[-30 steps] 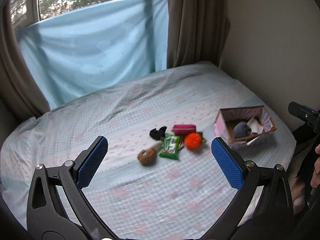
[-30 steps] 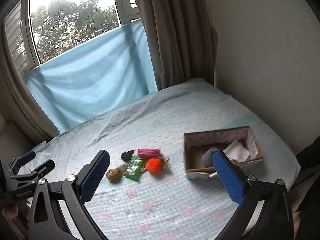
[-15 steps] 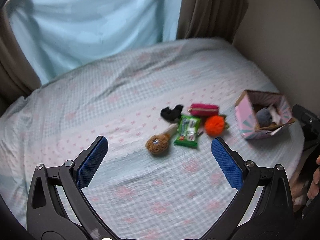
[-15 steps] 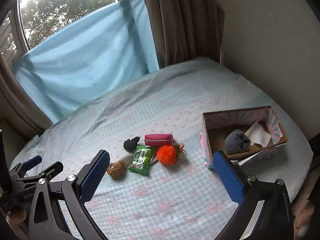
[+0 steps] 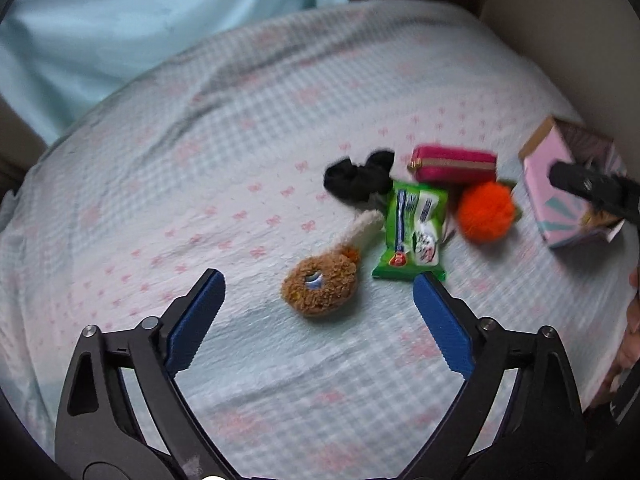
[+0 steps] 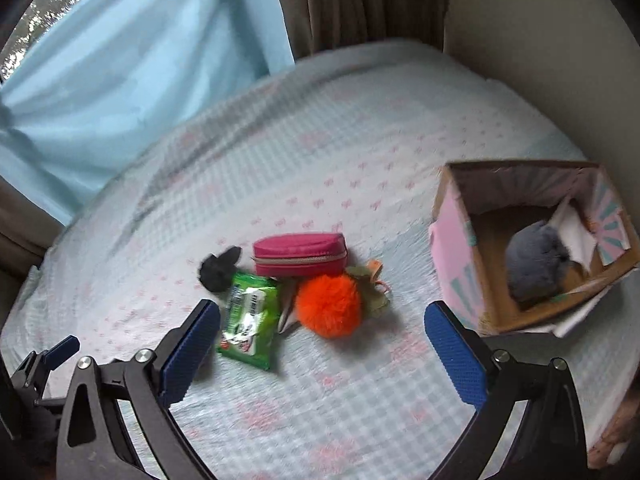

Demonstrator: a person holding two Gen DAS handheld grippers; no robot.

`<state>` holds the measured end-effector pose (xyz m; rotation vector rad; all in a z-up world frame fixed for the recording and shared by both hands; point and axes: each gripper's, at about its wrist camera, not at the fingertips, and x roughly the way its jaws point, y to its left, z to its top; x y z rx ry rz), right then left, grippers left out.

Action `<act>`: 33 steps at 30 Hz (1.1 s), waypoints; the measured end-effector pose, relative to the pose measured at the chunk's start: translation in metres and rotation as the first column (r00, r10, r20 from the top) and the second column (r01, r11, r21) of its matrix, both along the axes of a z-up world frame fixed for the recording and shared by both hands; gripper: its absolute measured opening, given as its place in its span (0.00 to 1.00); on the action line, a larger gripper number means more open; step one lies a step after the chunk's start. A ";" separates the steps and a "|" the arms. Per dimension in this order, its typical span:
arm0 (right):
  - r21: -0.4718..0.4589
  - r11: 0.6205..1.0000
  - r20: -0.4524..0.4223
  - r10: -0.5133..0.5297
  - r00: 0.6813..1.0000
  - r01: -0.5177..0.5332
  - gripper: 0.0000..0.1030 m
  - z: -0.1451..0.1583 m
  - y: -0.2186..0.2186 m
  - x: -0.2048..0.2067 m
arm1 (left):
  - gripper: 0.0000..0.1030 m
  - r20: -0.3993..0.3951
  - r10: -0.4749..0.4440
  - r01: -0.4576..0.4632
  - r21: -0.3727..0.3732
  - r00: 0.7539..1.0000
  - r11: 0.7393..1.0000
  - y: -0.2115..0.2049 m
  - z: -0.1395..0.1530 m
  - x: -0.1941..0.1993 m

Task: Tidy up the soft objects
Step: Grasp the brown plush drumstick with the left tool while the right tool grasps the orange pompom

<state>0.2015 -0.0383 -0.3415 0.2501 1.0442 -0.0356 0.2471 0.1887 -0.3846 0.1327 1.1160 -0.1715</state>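
On the bed lie a brown plush drumstick (image 5: 320,286), a green wipes pack (image 5: 414,230), a black scrunchie (image 5: 358,176), a pink zip pouch (image 5: 454,164) and an orange pom-pom (image 5: 486,211). My left gripper (image 5: 318,292) is open, its jaws standing either side of the drumstick, just above it. My right gripper (image 6: 322,326) is open above the orange pom-pom (image 6: 330,304) and wipes pack (image 6: 250,318). The pink cardboard box (image 6: 454,256) at right holds a grey plush (image 6: 536,260).
The checked bedsheet (image 5: 240,160) covers the bed. A blue cloth (image 6: 132,60) and brown curtains (image 6: 360,0) hang behind. A wall runs along the right. The left gripper's finger (image 6: 60,350) shows at lower left of the right wrist view.
Both grippers have moved down and forward toward the objects. The left one now frames the drumstick; the right one is closer to the pom-pom and box. Both stay open.
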 end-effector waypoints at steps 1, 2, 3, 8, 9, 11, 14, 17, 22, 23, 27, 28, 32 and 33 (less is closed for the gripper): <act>0.005 1.000 -0.016 0.002 1.000 -0.002 0.95 -0.009 0.001 0.006 | 0.91 -0.005 -0.017 0.017 0.018 1.000 1.000 -0.004 -0.010 0.003; 0.002 1.000 -0.024 0.002 1.000 -0.002 0.95 -0.016 0.002 0.010 | 0.90 -0.008 -0.032 0.033 0.033 0.999 0.999 -0.008 -0.018 0.005; -0.003 1.000 -0.032 0.002 0.999 -0.002 0.95 -0.024 0.003 0.014 | 0.90 -0.009 -0.041 0.041 0.040 0.999 0.998 -0.009 -0.024 0.007; -0.009 1.000 -0.075 -0.028 0.997 0.027 0.94 -0.061 0.001 0.031 | 0.86 -0.027 -0.062 0.064 0.089 0.998 0.994 -0.015 -0.056 0.020; -0.006 0.999 -0.084 -0.034 0.996 0.034 0.93 -0.068 -0.001 0.035 | 0.85 -0.029 -0.066 0.068 0.099 0.997 0.993 -0.015 -0.062 0.022; -0.011 0.999 -0.102 -0.039 0.994 0.038 0.88 -0.080 -0.003 0.042 | 0.78 -0.043 -0.079 0.083 0.121 0.996 0.989 -0.017 -0.075 0.028; -0.016 0.999 -0.127 -0.041 0.991 0.039 0.86 -0.095 -0.006 0.051 | 0.74 -0.075 -0.091 0.100 0.132 0.993 0.986 -0.018 -0.092 0.036; 0.002 0.999 -0.153 -0.048 0.987 0.049 0.79 -0.108 -0.010 0.056 | 0.66 -0.098 -0.103 0.116 0.132 0.990 0.984 -0.018 -0.103 0.041; 0.030 0.998 -0.194 -0.043 0.980 0.050 0.59 -0.125 -0.011 0.059 | 0.52 -0.138 -0.110 0.125 0.108 0.984 0.986 -0.018 -0.114 0.046; 0.025 0.998 -0.193 -0.043 0.980 0.049 0.58 -0.125 -0.010 0.059 | 0.51 -0.140 -0.110 0.125 0.103 0.984 0.987 -0.018 -0.114 0.046; 0.030 0.998 -0.173 -0.043 0.984 0.049 0.48 -0.123 -0.011 0.059 | 0.48 -0.144 -0.115 0.127 0.078 0.983 0.989 -0.013 -0.114 0.048; 0.032 0.998 -0.175 -0.042 0.984 0.048 0.44 -0.124 -0.012 0.059 | 0.47 -0.143 -0.117 0.129 0.074 0.983 0.989 -0.012 -0.114 0.048; 0.043 0.998 -0.181 -0.041 0.983 0.050 0.39 -0.126 -0.015 0.059 | 0.46 -0.139 -0.116 0.126 0.069 0.983 0.990 -0.011 -0.112 0.045; 0.045 0.998 -0.181 -0.042 0.983 0.050 0.38 -0.126 -0.014 0.061 | 0.46 -0.139 -0.109 0.119 0.066 0.984 0.991 -0.010 -0.111 0.043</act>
